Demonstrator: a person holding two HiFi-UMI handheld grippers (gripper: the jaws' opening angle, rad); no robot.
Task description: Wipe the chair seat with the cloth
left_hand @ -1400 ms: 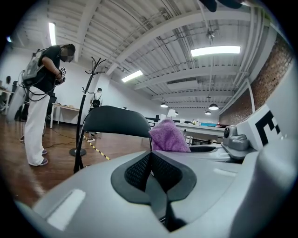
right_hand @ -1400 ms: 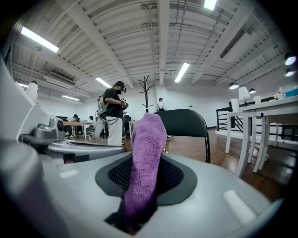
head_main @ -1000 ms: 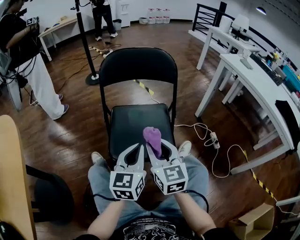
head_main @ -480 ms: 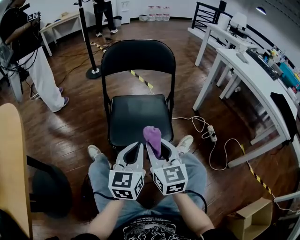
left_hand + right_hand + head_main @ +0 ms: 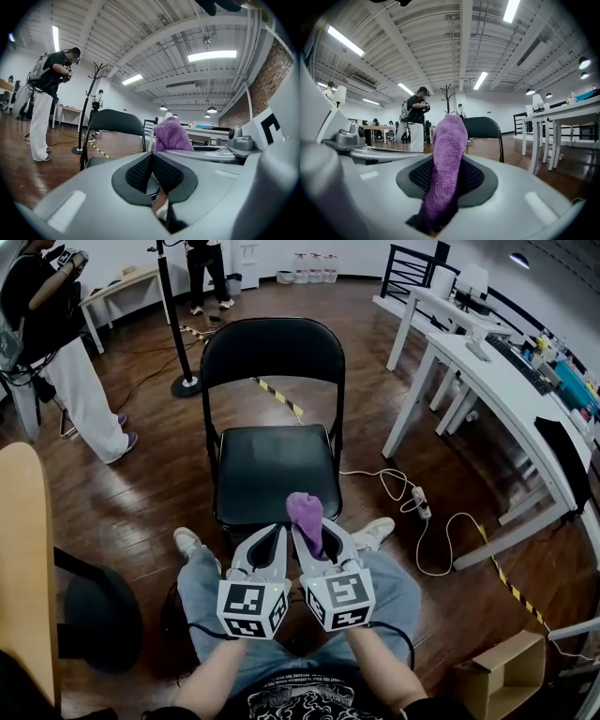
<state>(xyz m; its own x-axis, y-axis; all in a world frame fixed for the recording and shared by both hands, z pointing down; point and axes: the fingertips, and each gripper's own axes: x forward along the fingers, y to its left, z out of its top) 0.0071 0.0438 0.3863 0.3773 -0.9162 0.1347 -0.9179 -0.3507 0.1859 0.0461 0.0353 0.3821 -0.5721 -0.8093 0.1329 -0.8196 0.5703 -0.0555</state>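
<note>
Over the last second the folding chair has slid a little up and left in the head view, so more floor shows between it and the two tools, which have kept their place above the person's knees in blue jeans (image 5: 211, 592). The only print in sight is the black-and-white square patterns on the grippers' marker cubes. The right hand-held gripper (image 5: 315, 538) pinches a purple terry cloth (image 5: 305, 510) between its ribbed black pads. The cloth's fuzzy, rounded end stands up past the jaw tips, held in the air just short of the seat's front edge and not touching it. The left hand-held gripper (image 5: 274, 538) lies just beside it, jaws pressed together at the tips with nothing between them. The chair seat (image 5: 272, 465) is a black padded square with rounded corners and a faint sheen, under a curved black backrest (image 5: 272, 352) on a thin black metal frame. The floor (image 5: 141, 493) is dark glossy wood planks, crossed by yellow-and-black striped tape (image 5: 281, 399) and a looping white cable (image 5: 441, 540). White surfaces (image 5: 497, 390) stand to the right. An open cardboard box (image 5: 502, 681) sits at lower right, its contents indiscernible.
</note>
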